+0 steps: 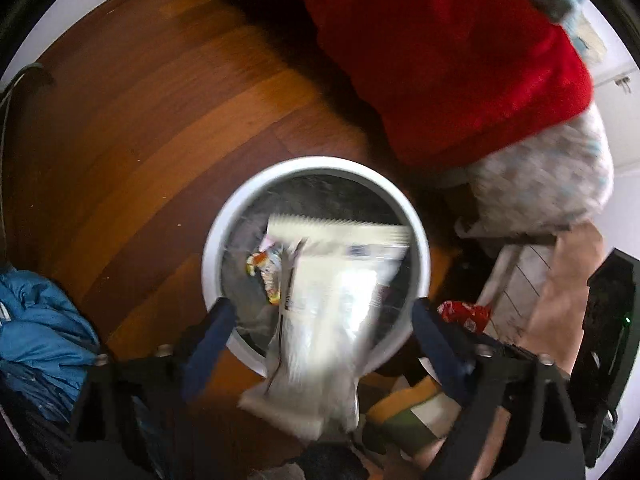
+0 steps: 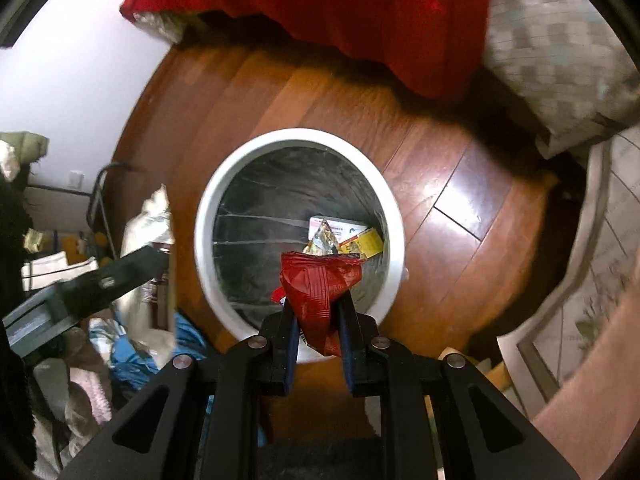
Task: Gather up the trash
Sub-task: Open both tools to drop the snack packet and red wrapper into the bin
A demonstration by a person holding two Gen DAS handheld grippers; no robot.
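A white round trash bin with a dark liner stands on the wooden floor; it also shows in the right wrist view. My left gripper is open above the bin's near rim. A blurred white plastic wrapper hangs loose between its fingers, over the bin. My right gripper is shut on a crumpled red wrapper over the bin's near rim. The red wrapper also shows in the left wrist view. Several wrappers and a small box lie in the bin.
A red blanket and a patterned pillow hang over the floor behind the bin. Blue clothing is piled at the left. A white wall and a cluttered pile stand left.
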